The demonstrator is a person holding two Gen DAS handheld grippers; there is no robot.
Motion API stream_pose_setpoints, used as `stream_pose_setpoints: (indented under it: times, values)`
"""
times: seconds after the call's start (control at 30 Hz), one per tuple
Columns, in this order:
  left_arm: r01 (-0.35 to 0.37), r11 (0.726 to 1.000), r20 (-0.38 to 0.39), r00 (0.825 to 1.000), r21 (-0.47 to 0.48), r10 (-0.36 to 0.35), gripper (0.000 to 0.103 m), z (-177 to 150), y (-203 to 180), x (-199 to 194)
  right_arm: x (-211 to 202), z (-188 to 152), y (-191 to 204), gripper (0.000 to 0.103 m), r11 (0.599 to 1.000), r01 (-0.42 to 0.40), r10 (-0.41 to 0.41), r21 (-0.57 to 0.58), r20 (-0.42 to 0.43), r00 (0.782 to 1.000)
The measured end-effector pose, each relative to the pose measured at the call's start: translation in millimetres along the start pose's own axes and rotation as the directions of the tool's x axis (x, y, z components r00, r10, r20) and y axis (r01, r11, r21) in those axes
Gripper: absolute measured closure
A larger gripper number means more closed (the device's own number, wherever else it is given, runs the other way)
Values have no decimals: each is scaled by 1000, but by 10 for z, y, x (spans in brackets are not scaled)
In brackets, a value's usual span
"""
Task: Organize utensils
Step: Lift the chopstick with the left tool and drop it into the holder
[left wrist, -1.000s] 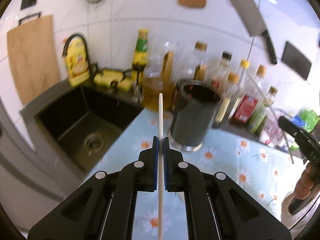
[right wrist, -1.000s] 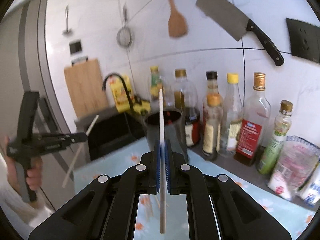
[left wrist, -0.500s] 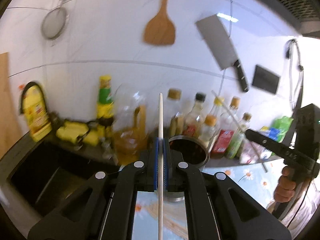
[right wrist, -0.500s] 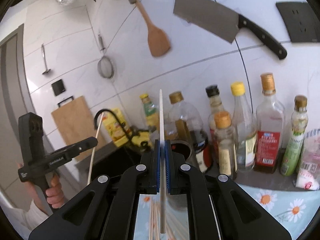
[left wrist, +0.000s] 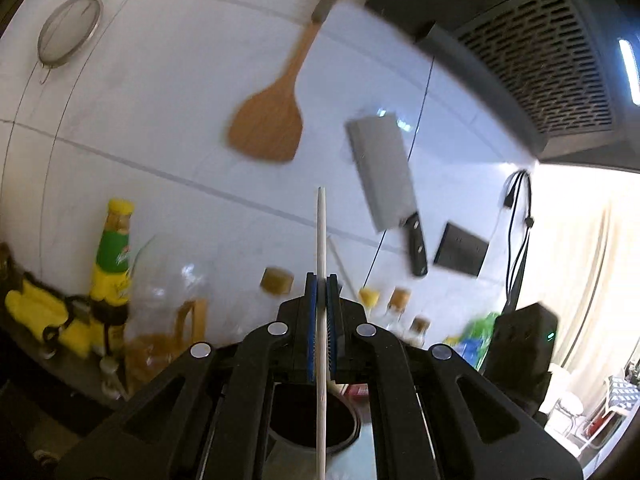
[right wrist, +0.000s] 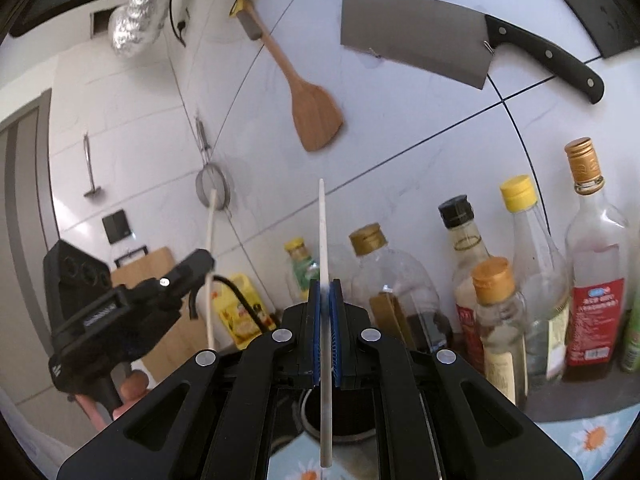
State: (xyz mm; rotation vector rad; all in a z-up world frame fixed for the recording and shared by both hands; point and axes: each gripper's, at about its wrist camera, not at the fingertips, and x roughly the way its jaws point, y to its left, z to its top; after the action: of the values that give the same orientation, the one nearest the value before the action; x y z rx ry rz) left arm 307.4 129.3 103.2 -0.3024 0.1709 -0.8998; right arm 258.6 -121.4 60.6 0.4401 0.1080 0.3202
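Left wrist view shows our left gripper (left wrist: 321, 320) and right gripper (right wrist: 325, 332) each clamped shut on a chopstick (left wrist: 321, 240) above the dark holder (left wrist: 312, 420), so a tilted release could miss its rim.

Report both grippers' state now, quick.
Left gripper: shut on a chopstick, held upright.
Right gripper: shut on a white chopstick, also upright.

Cleaver (right wrist: 416, 46), wooden spatula (right wrist: 316, 120), bottles (right wrist: 596, 264) along wall.
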Motion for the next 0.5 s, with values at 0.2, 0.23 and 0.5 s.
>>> stream_pose_setpoints:
  times: [0.2, 0.23, 0.5]
  values:
    - [36, 999, 63, 997, -26, -35, 98, -45, 66, 213, 183, 39, -181, 98, 999, -23, 22, 27, 46, 999]
    - [37, 999, 62, 997, -29, -36, 98, -55, 74, 263, 202, 38, -211, 98, 999, -27, 26, 29, 46, 999]
    - [2, 999, 49, 999, -44, 0, 98, -134, 236, 558, 474, 25, -329, 98, 997, -69, 68, 18, 45, 997]
